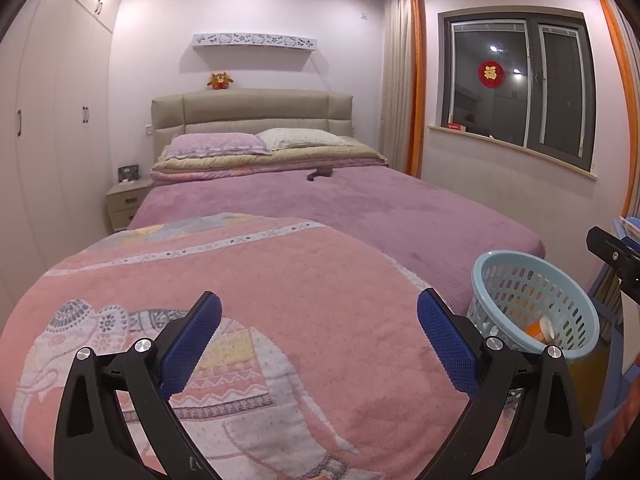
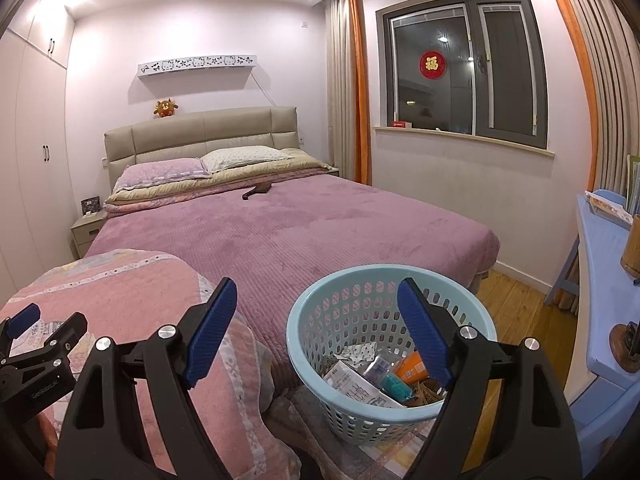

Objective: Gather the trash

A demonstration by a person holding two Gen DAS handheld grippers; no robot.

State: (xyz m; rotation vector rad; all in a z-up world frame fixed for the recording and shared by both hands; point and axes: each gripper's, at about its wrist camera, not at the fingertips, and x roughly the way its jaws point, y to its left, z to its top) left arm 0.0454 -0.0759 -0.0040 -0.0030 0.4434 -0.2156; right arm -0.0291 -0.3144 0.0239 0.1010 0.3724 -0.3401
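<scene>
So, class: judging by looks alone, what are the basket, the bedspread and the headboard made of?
Basket: pale blue moulded plastic, smooth, with regular slotted holes. Bedspread: soft purple plush fabric, ribbed, matte. Headboard: beige padded panels with a slight sheen, probably leather or an imitation.

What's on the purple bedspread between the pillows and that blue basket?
One dark object lies near the pillows; I cannot tell what it is. Otherwise the bedspread is bare down to the basket, clearest in the right wrist view.
</scene>
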